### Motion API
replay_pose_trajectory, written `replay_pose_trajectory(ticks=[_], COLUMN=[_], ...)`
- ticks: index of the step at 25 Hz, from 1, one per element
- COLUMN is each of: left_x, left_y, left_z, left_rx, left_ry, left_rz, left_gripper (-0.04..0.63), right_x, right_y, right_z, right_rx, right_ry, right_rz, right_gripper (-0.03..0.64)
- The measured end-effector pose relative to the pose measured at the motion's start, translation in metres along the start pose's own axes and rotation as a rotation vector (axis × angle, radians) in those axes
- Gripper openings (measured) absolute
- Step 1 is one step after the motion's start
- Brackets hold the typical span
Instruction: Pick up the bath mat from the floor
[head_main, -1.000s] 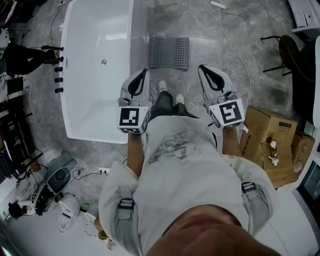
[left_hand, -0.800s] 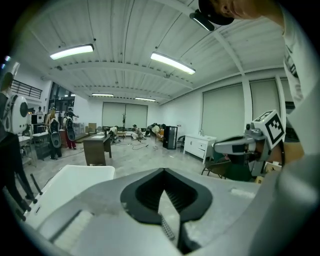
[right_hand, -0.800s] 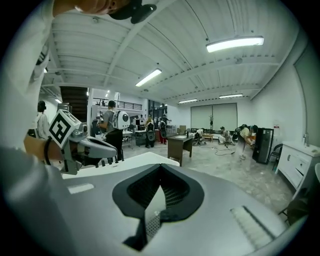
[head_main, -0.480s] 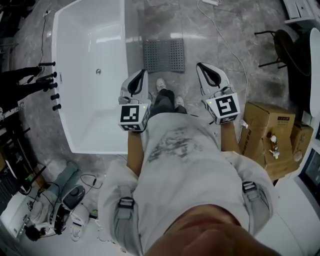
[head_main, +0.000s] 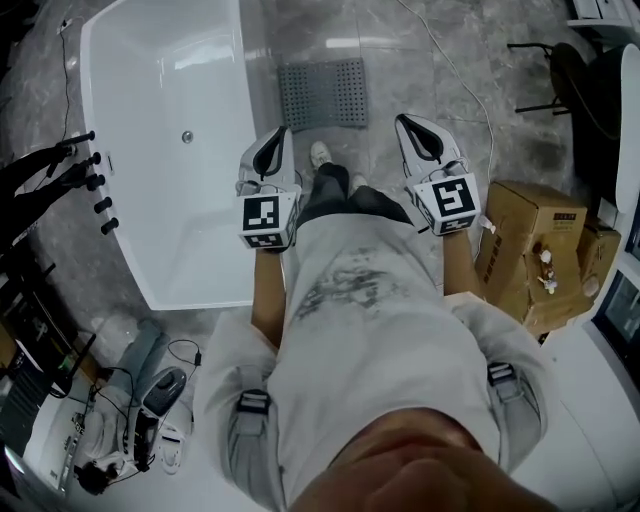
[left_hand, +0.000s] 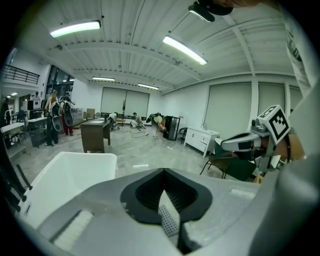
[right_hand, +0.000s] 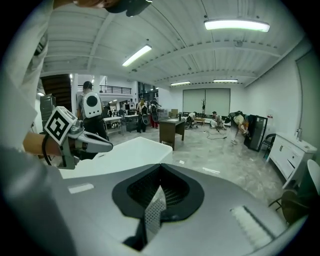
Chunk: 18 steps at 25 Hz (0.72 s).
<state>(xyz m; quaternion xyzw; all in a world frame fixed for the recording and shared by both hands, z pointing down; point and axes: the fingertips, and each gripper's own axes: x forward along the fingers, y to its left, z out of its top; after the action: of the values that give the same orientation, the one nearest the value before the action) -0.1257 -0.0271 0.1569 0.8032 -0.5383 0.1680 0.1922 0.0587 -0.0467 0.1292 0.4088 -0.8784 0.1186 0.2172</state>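
**A:** How do the tongs stand?

**B:** The left tongs (head_main: 283, 134) are pressed together at the tips and pinch nothing. The right tongs (head_main: 404, 124) are the same: tips together, nothing held. Both are held out in front of the person and slope down toward the floor, side by side but well apart.

**A:** And the mat?

**B:** The bath mat (head_main: 322, 93) lies flat on the grey floor (head_main: 400, 60), ahead of both tips. It sits between the lines the two tongs point along, closer to the left one's line, and touches neither. It is grey and full of small holes. In each gripper view a strip of it shows through the hollow behind the closed tips.

**A:** What lies between the tongs?

**B:** The person's shoes (head_main: 320, 155), lower down on the floor, just short of the mat's near edge.

**A:** And further out?

**B:** On the outer side of the left tongs stands a white bathtub (head_main: 150, 210). Its long rim runs just beside them, with the mat near its far corner. On the outer side of the right tongs, a little behind them, are cardboard boxes (head_main: 535, 235). A white cable (head_main: 462, 85) snakes over the floor ahead of the right tips, and a dark chair (head_main: 572, 85) stands further out that way.
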Motion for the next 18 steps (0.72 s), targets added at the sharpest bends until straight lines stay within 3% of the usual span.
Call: replay_pose_trajectory(ticks=[6, 18], left_x=[0.024, 0.065], left_y=[0.015, 0.015], left_z=[-0.024, -0.067], left_rx=[-0.001, -0.040], left_ry=[0.010, 0.044], left_rz=[-0.013, 0.041], left_gripper=[0.002, 0.002], right_x=[0.030, 0.061], right_y=[-0.012, -0.035], right_z=[-0.021, -0.083], right_rx=[0.030, 0.056], right_ry=[0.054, 0.112], right_rz=[-0.020, 0.020], right_gripper=[0.003, 0.003])
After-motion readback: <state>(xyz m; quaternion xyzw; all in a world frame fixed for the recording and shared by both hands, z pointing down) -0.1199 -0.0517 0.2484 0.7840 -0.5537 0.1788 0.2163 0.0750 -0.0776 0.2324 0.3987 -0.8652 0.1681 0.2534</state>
